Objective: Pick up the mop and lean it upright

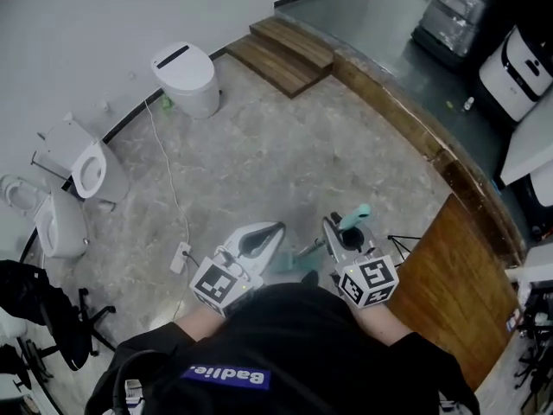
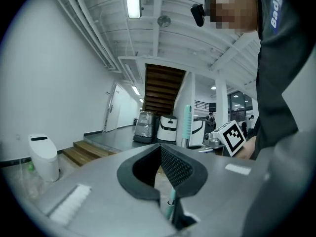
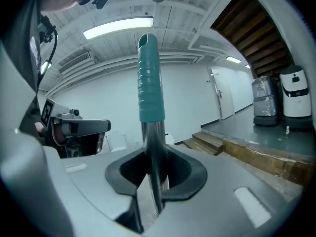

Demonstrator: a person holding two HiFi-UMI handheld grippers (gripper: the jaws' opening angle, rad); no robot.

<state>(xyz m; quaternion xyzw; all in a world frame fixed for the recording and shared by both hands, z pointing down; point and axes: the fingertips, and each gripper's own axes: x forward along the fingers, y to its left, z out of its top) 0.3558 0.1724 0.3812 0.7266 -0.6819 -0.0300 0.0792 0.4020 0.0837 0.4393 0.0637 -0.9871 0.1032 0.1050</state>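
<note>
1. Right gripper (image 3: 155,157) is clamping the mop (image 3: 149,83) on its bare metal shaft, just below the teal grip.
2. Mop is standing roughly upright in that gripper, with the grip sticking up above the jaws. Can't see its head in any view.
3. Left gripper (image 2: 160,154) is sitting with its jaws together at the tips and nothing between the pads. A sliver of teal rod is showing through the slit behind them; can't tell what part it is.
4. In the head view both grippers are sitting side by side just in front of the person, left one just beside the mop, not touching it.
5. Floor (image 1: 285,162) is stretching out ahead of them. Toilets (image 1: 186,76) are lining the wall at the left, and a cable (image 1: 168,180) is trailing across the floor from there.
6. Wooden steps (image 1: 281,50) are sitting at the far edge, well apart from the mop.
</note>
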